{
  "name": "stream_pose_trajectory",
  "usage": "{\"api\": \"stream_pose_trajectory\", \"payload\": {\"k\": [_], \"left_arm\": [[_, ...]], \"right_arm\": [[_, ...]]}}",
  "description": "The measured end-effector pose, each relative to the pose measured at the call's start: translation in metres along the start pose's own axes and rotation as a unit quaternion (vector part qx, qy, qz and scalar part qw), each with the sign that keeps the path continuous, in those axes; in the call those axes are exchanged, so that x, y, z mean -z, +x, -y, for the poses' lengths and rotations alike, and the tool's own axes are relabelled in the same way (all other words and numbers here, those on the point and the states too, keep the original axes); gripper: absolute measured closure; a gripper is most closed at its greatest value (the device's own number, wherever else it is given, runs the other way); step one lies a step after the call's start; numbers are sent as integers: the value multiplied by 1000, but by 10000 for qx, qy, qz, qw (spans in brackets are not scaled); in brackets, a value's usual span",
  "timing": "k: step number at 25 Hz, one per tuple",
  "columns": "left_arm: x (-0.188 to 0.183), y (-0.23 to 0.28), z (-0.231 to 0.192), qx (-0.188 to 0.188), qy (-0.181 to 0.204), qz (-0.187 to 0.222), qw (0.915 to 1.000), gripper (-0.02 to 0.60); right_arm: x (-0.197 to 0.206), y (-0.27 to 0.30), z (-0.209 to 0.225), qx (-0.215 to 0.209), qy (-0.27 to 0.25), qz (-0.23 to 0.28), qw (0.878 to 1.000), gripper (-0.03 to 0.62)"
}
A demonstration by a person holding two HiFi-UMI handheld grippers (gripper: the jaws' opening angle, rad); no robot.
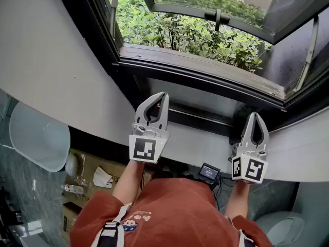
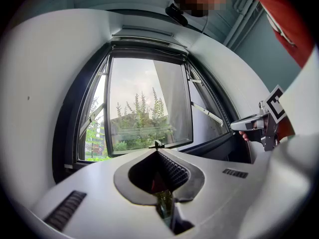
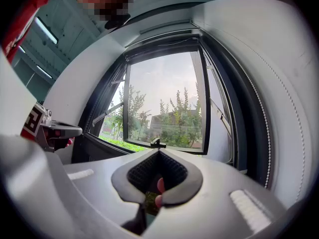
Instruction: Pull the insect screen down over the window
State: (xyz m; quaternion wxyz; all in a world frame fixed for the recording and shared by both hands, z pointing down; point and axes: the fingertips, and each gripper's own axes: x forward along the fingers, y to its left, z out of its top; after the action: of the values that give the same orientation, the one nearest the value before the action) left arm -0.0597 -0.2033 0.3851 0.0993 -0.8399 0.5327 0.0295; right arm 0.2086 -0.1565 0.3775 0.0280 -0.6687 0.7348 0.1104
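Observation:
The dark-framed window (image 1: 205, 78) stands open, its glass sash (image 1: 226, 4) swung outward with a black handle (image 1: 218, 17) on its lower rail. A pale bar (image 2: 147, 34) runs along the top of the opening, and no mesh lies across the opening. My left gripper (image 1: 163, 94) is shut and holds nothing; it points at the sill from just inside. My right gripper (image 1: 255, 115) is shut and empty too, level with it at the right. Each gripper view looks through the window, with the other gripper at its edge: the right gripper (image 2: 249, 126) and the left gripper (image 3: 57, 131).
White curved wall panels (image 1: 56, 60) flank the window. Green shrubs (image 1: 190, 32) grow outside below the sill. A bead cord (image 3: 269, 133) hangs along the right side of the frame. On the floor lie a cardboard box (image 1: 87, 171) and a small screen device (image 1: 209, 173).

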Motion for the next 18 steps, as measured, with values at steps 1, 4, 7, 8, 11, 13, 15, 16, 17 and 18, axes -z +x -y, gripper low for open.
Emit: {"api": "stream_pose_trajectory", "payload": {"k": [1,4,7,8,11,13,15,16,17,18], "left_arm": [[0,0,0,2,-8,8,10000,575],[-2,0,0,12,-28,29,10000,575],[-2,0,0,12,-15,20,10000,575],[-2,-1,1,11,0,17,10000,575],[-1,-1,3,31,57,13,10000,575],[0,-1,5,53,51,-13,10000,575],[0,-1,7,59,46,-15,10000,575],[0,-1,7,50,69,4,10000,575],[-1,-1,7,36,113,34,9999,575],[-2,-1,8,14,174,69,9998,575]], "right_arm": [[0,0,0,7,28,8,10000,583],[0,1,-2,16,84,24,10000,583],[-1,1,-4,0,73,-3,10000,583],[-1,1,-4,-9,67,-15,10000,583],[0,1,-5,-20,35,-23,10000,583],[2,0,-5,-17,-16,-30,10000,583],[2,0,-6,0,32,8,10000,583],[1,0,-6,-3,66,44,10000,583],[0,0,-7,-8,98,80,9999,583],[0,0,-7,-7,136,113,9998,583]]}}
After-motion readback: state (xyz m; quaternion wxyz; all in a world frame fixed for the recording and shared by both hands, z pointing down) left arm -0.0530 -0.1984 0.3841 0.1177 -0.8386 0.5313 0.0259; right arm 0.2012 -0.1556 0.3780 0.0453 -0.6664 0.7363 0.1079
